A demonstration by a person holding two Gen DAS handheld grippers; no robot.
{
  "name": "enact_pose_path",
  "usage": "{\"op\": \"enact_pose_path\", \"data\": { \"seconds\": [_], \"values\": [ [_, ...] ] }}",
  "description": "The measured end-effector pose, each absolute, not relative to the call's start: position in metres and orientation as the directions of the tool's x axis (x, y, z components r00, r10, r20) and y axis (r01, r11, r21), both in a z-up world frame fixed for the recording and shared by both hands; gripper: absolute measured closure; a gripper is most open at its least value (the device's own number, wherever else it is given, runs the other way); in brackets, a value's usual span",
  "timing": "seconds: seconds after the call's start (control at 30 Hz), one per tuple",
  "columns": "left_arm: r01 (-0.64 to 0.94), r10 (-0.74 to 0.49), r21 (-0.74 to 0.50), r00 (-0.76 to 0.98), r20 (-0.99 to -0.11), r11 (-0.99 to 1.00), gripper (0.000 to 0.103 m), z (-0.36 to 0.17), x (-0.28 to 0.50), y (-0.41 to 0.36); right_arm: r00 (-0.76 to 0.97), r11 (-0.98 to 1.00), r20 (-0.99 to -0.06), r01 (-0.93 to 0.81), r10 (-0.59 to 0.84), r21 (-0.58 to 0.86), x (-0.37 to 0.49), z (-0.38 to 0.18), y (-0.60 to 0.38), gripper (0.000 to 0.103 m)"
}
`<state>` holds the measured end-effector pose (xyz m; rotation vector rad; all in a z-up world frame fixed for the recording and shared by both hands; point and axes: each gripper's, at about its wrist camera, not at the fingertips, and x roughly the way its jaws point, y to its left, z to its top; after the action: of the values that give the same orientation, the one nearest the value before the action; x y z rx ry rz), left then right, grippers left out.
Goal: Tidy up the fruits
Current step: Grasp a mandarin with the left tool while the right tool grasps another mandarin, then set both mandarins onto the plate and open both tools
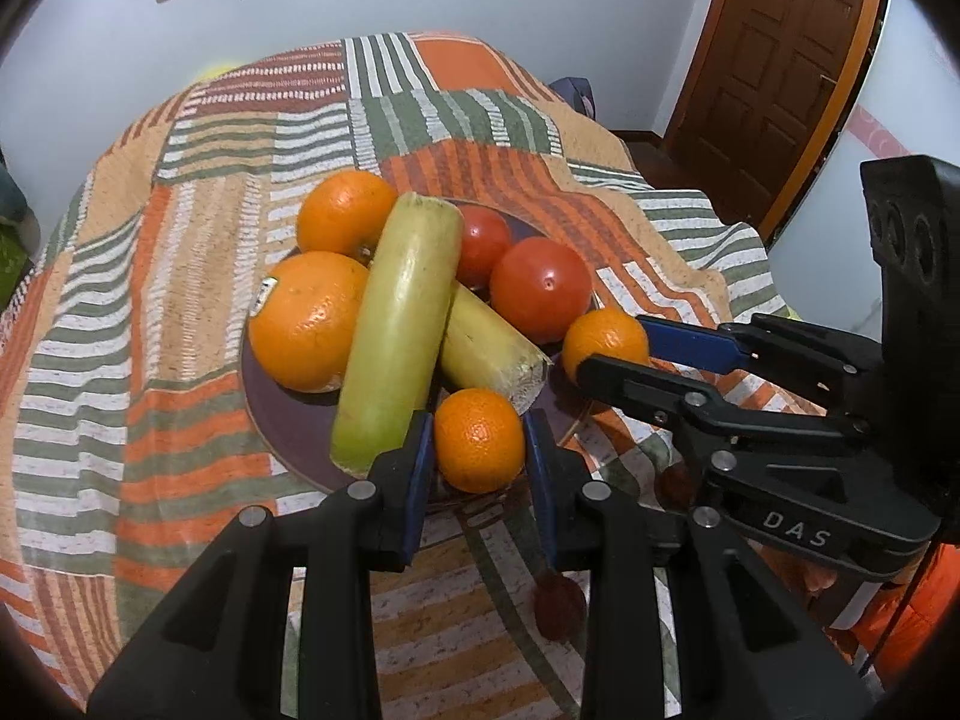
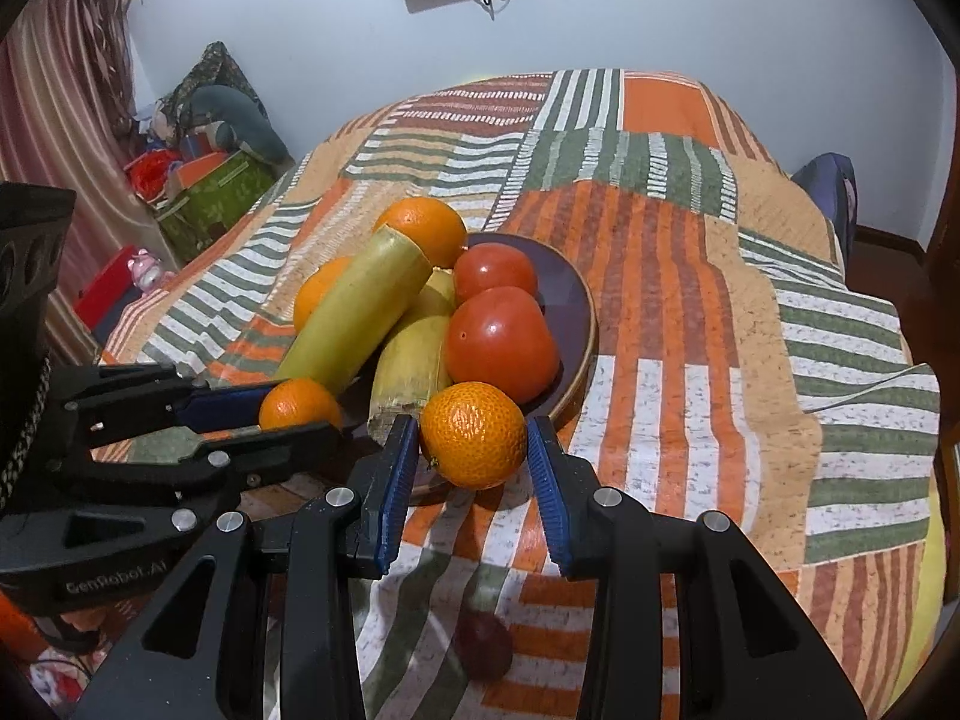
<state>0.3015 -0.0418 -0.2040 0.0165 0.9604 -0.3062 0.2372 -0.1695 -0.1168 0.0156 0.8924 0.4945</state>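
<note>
A dark purple plate (image 1: 282, 420) on the striped cloth holds two big oranges (image 1: 306, 321), two tomatoes (image 1: 540, 288) and two yellow-green cane pieces (image 1: 399, 324). My left gripper (image 1: 477, 429) is shut on a small mandarin (image 1: 479, 450) over the plate's near rim. My right gripper (image 2: 473, 426) is shut on another mandarin (image 2: 474, 441) at the plate's (image 2: 585, 330) near edge. In the left wrist view the right gripper (image 1: 612, 343) comes in from the right with its mandarin (image 1: 603, 336). The right wrist view shows the left gripper (image 2: 300, 411) at the left with its mandarin (image 2: 297, 402).
A small dark red fruit (image 2: 485, 648) lies on the cloth below the grippers, also seen in the left wrist view as the dark red fruit (image 1: 559, 606). The cloth-covered table (image 2: 690, 300) drops off at its edges. Boxes and clutter (image 2: 210, 204) stand by the left wall; a wooden door (image 1: 774, 60) is at right.
</note>
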Motion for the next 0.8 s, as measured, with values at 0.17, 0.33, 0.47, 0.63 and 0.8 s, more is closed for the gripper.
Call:
{"op": "enact_pose_path", "data": {
  "seconds": [0.17,0.33,0.47,0.63,0.8],
  "values": [
    [0.262,-0.253,-0.129,0.521,-0.816,0.956,0.073,-0.213,0.306,-0.044,0.523,0.884,-0.738,-0.416,0.426,0.215,0.241,-0.118,-0.169,0.068],
    [0.258,-0.260,-0.144,0.502,-0.825,0.955,0.073,-0.218,0.307,-0.043,0.514,0.878,-0.736,-0.417,0.440,0.234,0.242,-0.121,-0.170,0.068],
    [0.258,-0.248,-0.132,0.496,-0.832,0.957,0.072,-0.218,0.305,-0.043,0.513,0.881,-0.741,-0.415,0.433,0.228,0.242,-0.121,-0.169,0.068],
    [0.251,-0.229,-0.114,0.496,-0.838,0.961,0.070,-0.216,0.300,-0.044,0.503,0.886,-0.756,-0.410,0.418,0.217,0.240,-0.120,-0.167,0.068],
    [0.245,-0.213,-0.093,0.523,-0.825,0.965,0.060,-0.205,0.288,-0.044,0.505,0.890,-0.762,-0.409,0.404,0.201,0.231,-0.116,-0.170,0.068]
  ]
}}
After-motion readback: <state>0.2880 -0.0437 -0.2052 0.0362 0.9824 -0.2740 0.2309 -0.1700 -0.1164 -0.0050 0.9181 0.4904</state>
